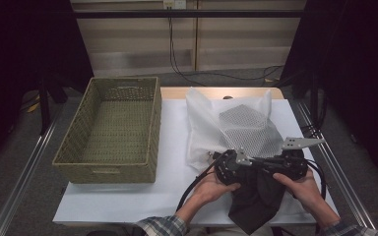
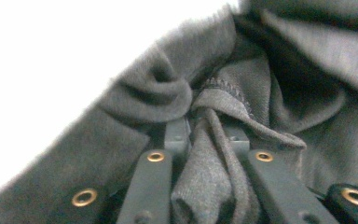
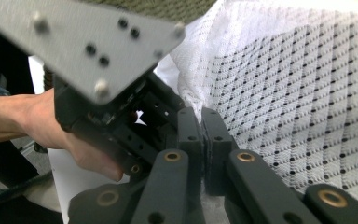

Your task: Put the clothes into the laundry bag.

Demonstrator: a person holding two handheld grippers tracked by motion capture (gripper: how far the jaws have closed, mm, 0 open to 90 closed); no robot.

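From above, the white mesh laundry bag point(image 1: 236, 125) lies on the white table point(image 1: 172, 147), to the right of the woven basket point(image 1: 110, 130), which stands open and empty at the table's left edge. Both grippers meet at the near edge of the bag. The left gripper point(image 1: 231, 164) and the right gripper point(image 1: 283, 164) sit side by side there, and a dark grey garment point(image 1: 256, 199) hangs from them toward the person, draped over the table's near rim. That arrangement looks like one hand keeping the bag's mouth in place while the other feeds cloth toward it, though I can't see the opening itself.

In the left gripper view, the jaws are clenched on a bunched fold of the dark grey garment point(image 2: 209, 158), the hemmed edge puckering just past the fingertips point(image 2: 177, 133). A pinch on a gathered fold gives a firm hold for pushing or lifting soft cloth.

In the right gripper view, the jaws stand pressed together, with a thin edge of the white mesh laundry bag point(image 3: 284, 88) seemingly caught between them; I judge this is meant to steady the bag. The left gripper point(image 3: 121, 116), with its grey plate and the hand point(image 3: 70, 140) holding it, sits just beside, on the side away from the bag.
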